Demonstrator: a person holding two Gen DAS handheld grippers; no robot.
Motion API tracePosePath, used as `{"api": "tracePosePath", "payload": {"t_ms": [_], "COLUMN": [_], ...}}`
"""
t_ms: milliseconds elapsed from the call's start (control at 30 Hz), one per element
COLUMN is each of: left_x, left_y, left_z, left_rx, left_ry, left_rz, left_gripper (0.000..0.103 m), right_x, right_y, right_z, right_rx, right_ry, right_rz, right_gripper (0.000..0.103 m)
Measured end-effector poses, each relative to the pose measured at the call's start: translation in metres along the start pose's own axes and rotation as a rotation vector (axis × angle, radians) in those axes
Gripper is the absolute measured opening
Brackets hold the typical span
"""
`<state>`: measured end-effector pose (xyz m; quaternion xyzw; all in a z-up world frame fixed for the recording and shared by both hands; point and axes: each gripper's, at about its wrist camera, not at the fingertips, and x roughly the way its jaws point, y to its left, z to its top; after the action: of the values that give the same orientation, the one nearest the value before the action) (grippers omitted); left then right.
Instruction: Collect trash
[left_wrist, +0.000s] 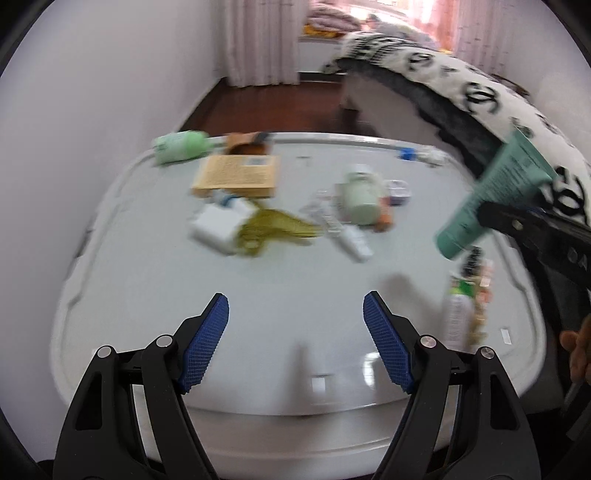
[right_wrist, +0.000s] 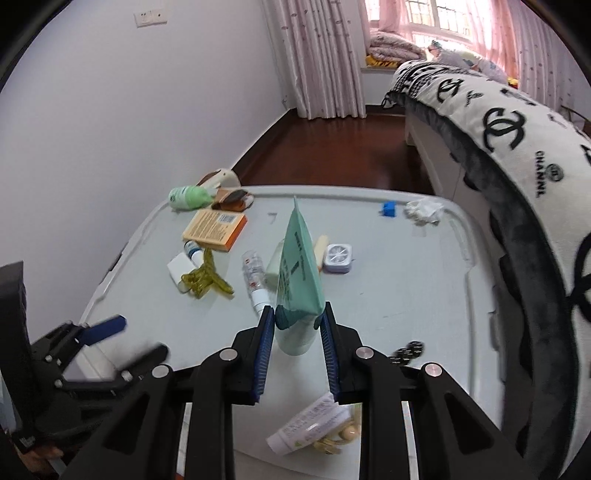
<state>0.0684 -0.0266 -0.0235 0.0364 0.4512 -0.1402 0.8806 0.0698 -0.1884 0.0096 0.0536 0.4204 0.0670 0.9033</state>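
Right gripper (right_wrist: 297, 319) raised above the table (right_wrist: 388, 295), jaws clamped on the lower end of a green tube (right_wrist: 299, 266), flat sealed end pointing up and away, cap end hanging just below the pads. Seen from the left wrist, same tube (left_wrist: 491, 195) tilted in the air, held up to the right of the left jaws, clear of the table (left_wrist: 295, 280).

Left gripper (left_wrist: 295, 314) low over the near edge of the table, level, pointing forward; jaws wide apart, nothing between the blue pads (left_wrist: 207, 339).

Ahead of the left jaws, in the middle of the table: white box (left_wrist: 218, 225), yellow-green wrapper (left_wrist: 273, 229), pale cup (left_wrist: 362, 199), blurred. Farther off, orange book (left_wrist: 236, 175). Below the right jaws, white tube (right_wrist: 310, 424) lying flat. Bed (right_wrist: 517, 122) off to the right.
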Motion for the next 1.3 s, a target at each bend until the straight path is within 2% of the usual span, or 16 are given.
{"api": "tracePosePath", "payload": {"t_ms": [67, 200, 300, 433, 467, 500, 567, 600, 700, 800, 1100, 1233, 1267, 1300], "left_x": [0.003, 0.010, 0.022, 0.051, 0.058, 0.060, 0.070, 0.071, 0.068, 0.061, -0.006, -0.025, -0.027, -0.031], "left_y": [-0.020, -0.064, -0.087, -0.105, -0.107, -0.105, -0.103, -0.102, -0.096, -0.076, -0.018, -0.005, -0.003, 0.000], "left_z": [-0.003, -0.012, -0.019, -0.026, -0.027, -0.027, -0.023, -0.023, -0.024, -0.023, -0.021, -0.030, -0.030, -0.033], "left_rx": [0.041, 0.170, 0.220, 0.241, 0.241, 0.228, 0.219, 0.217, 0.234, 0.198, 0.132, 0.112, 0.108, 0.104], "left_ry": [0.009, 0.020, 0.036, 0.091, 0.098, 0.075, 0.113, 0.113, 0.109, 0.108, 0.053, 0.035, 0.031, 0.027], "left_rz": [-0.075, -0.168, -0.182, -0.189, -0.194, -0.217, -0.234, -0.217, -0.169, -0.145, -0.074, -0.064, -0.064, -0.068], "left_gripper": [0.074, 0.074, 0.074, 0.073, 0.067, 0.047, 0.024, 0.022, 0.021, 0.021, 0.021, 0.021, 0.021, 0.021], "right_x": [-0.009, -0.028, -0.034, -0.039, -0.039, -0.040, -0.041, -0.041, -0.042, -0.042, -0.046, -0.032, -0.024, -0.013], "right_y": [-0.007, -0.022, -0.031, -0.041, -0.041, -0.042, -0.043, -0.043, -0.044, -0.043, -0.023, -0.021, -0.019, -0.017], "right_z": [0.001, 0.000, -0.003, -0.006, -0.006, -0.007, -0.007, -0.007, -0.007, -0.007, -0.006, -0.007, -0.009, -0.010], "right_rx": [0.008, 0.025, 0.028, 0.043, 0.040, 0.039, 0.043, 0.044, 0.046, 0.046, 0.006, -0.017, -0.032, -0.048], "right_ry": [-0.013, -0.025, -0.023, -0.031, -0.035, -0.038, -0.044, -0.046, -0.053, -0.056, -0.066, -0.019, -0.001, 0.030], "right_rz": [-0.013, -0.033, -0.053, -0.056, -0.060, -0.062, -0.057, -0.054, -0.050, -0.039, -0.022, -0.041, -0.042, -0.047], "right_gripper": [0.025, 0.025, 0.025, 0.025, 0.025, 0.025, 0.025, 0.025, 0.025, 0.025, 0.025, 0.025, 0.028, 0.042]}}
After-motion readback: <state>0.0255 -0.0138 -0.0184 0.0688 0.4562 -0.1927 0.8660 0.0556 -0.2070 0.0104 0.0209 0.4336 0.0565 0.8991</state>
